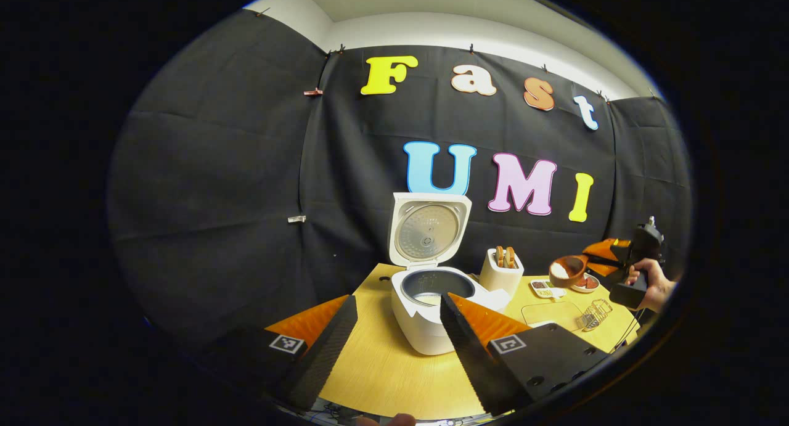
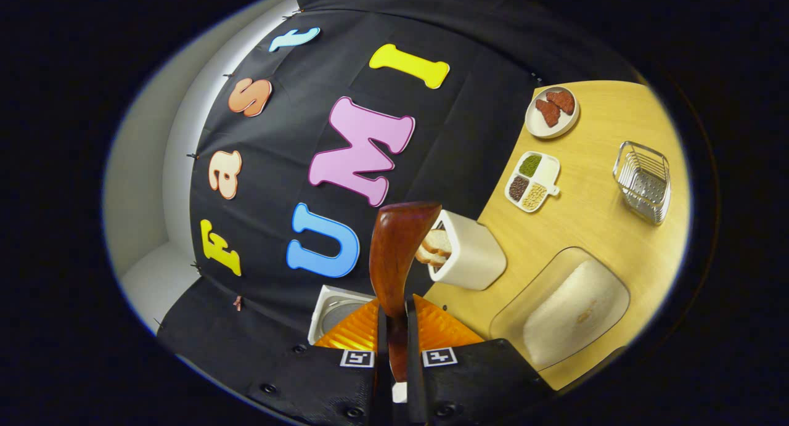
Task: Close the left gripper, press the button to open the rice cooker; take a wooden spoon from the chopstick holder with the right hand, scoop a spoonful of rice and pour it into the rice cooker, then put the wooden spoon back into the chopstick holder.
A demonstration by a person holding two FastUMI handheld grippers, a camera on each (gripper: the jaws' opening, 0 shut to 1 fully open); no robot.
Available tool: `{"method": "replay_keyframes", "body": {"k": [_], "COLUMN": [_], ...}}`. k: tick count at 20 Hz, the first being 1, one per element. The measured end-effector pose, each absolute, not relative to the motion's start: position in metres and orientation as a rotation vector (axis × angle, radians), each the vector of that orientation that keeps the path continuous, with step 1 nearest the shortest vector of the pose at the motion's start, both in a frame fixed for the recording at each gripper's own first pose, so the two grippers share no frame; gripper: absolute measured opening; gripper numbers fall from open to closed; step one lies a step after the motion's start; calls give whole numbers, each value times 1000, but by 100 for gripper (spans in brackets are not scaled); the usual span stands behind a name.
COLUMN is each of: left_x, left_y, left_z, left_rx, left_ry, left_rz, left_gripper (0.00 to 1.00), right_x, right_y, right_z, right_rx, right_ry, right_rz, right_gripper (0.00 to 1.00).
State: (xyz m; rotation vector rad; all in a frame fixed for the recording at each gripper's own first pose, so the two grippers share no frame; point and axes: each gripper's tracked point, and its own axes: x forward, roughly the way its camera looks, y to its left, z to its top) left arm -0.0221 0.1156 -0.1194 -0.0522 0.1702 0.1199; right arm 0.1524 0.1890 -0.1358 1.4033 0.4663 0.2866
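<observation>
The white rice cooker [image 1: 431, 318] stands open on the wooden table [image 1: 382, 370], its lid [image 1: 429, 229] upright and its inner pot [image 1: 437, 286] exposed. My left gripper [image 1: 399, 299] is open just in front of it, holding nothing. Right of the cooker is the white chopstick holder [image 1: 500, 273], with wooden utensils in it. Farther right, the wooden spoon [image 1: 567, 270] hangs above the table with white rice in its bowl. My right gripper [image 2: 396, 315] is shut on the wooden spoon [image 2: 397, 253] by its handle. Beyond it lie the chopstick holder [image 2: 471, 253] and the cooker's lid [image 2: 333, 309].
A clear dish of rice [image 2: 567, 309] lies on the table [image 2: 592, 229] near the right gripper. A divided dish of beans [image 2: 531, 180], a plate with red pieces [image 2: 551, 111] and a wire basket [image 2: 642, 179] sit farther off. A hand [image 1: 650, 284] holds the right gripper.
</observation>
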Motion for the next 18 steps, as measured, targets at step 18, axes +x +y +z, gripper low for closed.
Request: {"method": "replay_keyframes", "body": {"k": [18], "left_x": [-25], "left_y": [152], "left_z": [-140], "left_rx": [-87], "left_ry": [191], "left_rz": [162], "left_gripper": [95], "right_x": [231], "right_y": [407], "right_z": [-91], "right_rx": [1053], "right_ry": [435], "right_rz": [450], "right_gripper": [13]}}
